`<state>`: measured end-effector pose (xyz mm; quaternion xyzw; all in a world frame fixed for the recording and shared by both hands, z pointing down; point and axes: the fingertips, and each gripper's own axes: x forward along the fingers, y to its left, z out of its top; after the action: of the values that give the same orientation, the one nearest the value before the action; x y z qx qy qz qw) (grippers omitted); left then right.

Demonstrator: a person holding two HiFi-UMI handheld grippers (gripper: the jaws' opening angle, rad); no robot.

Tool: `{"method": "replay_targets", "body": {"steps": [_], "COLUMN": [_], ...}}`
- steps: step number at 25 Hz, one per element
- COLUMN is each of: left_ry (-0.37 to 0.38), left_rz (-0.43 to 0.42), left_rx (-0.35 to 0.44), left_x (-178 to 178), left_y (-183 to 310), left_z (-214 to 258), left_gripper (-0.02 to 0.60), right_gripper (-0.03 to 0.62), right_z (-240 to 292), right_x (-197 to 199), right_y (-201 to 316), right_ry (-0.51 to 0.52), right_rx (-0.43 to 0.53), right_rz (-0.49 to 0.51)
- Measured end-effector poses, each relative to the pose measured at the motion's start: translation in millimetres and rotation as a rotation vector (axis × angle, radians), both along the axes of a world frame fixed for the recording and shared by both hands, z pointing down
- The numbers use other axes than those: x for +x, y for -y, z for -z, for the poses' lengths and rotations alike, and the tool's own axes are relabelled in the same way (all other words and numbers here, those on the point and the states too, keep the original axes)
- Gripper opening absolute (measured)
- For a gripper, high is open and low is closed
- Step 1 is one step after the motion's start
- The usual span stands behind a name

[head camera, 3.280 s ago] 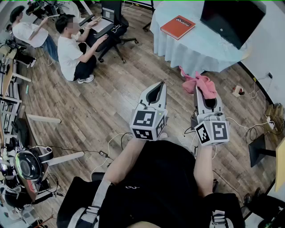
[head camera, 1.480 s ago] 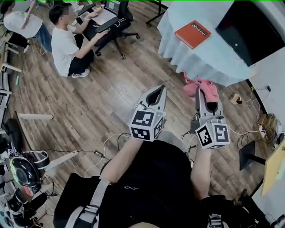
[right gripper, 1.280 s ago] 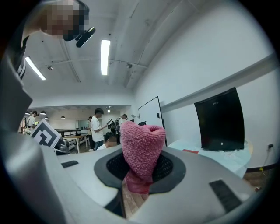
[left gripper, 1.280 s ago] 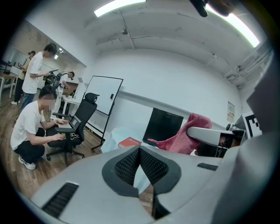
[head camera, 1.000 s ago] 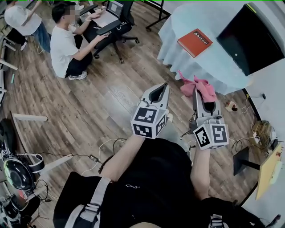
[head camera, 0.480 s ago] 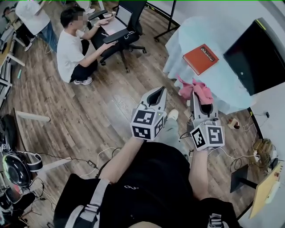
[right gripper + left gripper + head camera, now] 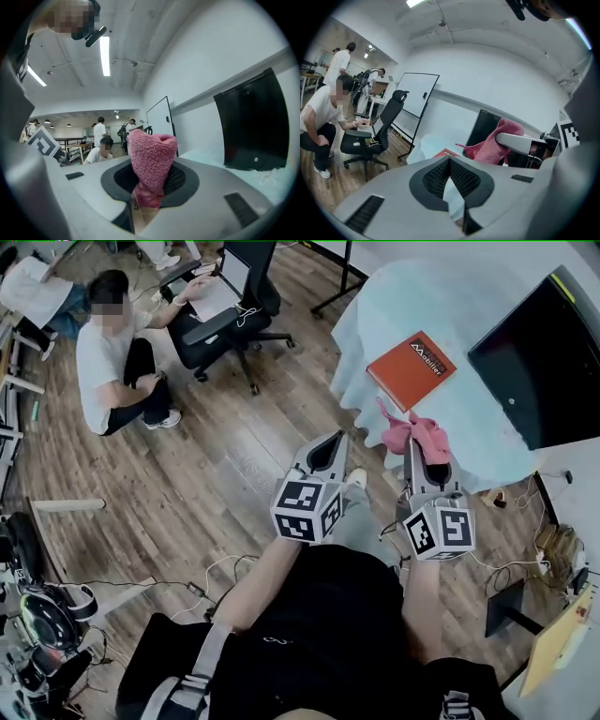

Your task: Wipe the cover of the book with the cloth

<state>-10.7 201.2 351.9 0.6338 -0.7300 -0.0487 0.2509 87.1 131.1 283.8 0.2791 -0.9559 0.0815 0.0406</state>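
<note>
An orange-red book (image 7: 411,368) lies near the edge of a round table (image 7: 394,296) draped in pale blue. My right gripper (image 7: 413,439) is shut on a pink cloth (image 7: 418,430), held in the air just short of the table edge and below the book. In the right gripper view the cloth (image 7: 152,161) stands bunched up out of the shut jaws of the right gripper (image 7: 143,191). My left gripper (image 7: 330,441) hangs beside it over the wooden floor, shut and empty. The left gripper view shows the left gripper (image 7: 449,162), the cloth (image 7: 493,143) and a sliver of the book (image 7: 444,153).
A black monitor (image 7: 539,352) stands on the table right of the book. A person (image 7: 112,362) crouches on the floor at far left beside an office chair (image 7: 230,320). Cables (image 7: 220,563) run across the floor near my feet.
Both grippers have come closer to the table; the book now lies just beyond the cloth. The right gripper still holds the cloth. The crouching person has shifted pose.
</note>
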Motion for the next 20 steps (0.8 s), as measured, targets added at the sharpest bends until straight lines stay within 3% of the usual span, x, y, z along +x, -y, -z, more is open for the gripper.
{"method": "replay_targets", "body": {"steps": [8,15,20], "left_ry": [0.008,0.018,0.051], "left_rz": [-0.057,-0.109,-0.153], "left_rx": [-0.083,-0.099,-0.077], "left_x": [8.7,16.5,32.1], "left_y": [104.4,183.2,223.8], "left_z": [-23.3,-24.8,-10.3], "left_gripper": [0.014,0.012,0.014], "right_gripper": [0.103,0.103,0.103], "right_z": [-28.8,-51.8,-41.7], "right_x": [1.6,25.0,49.3], "right_y": [99.4,162.9,220.8], "right_ry": [-0.015,-0.028,0.023], "right_rx": [-0.090,-0.147,-0.149], "right_rz": [-0.014,-0.057,-0.106]}}
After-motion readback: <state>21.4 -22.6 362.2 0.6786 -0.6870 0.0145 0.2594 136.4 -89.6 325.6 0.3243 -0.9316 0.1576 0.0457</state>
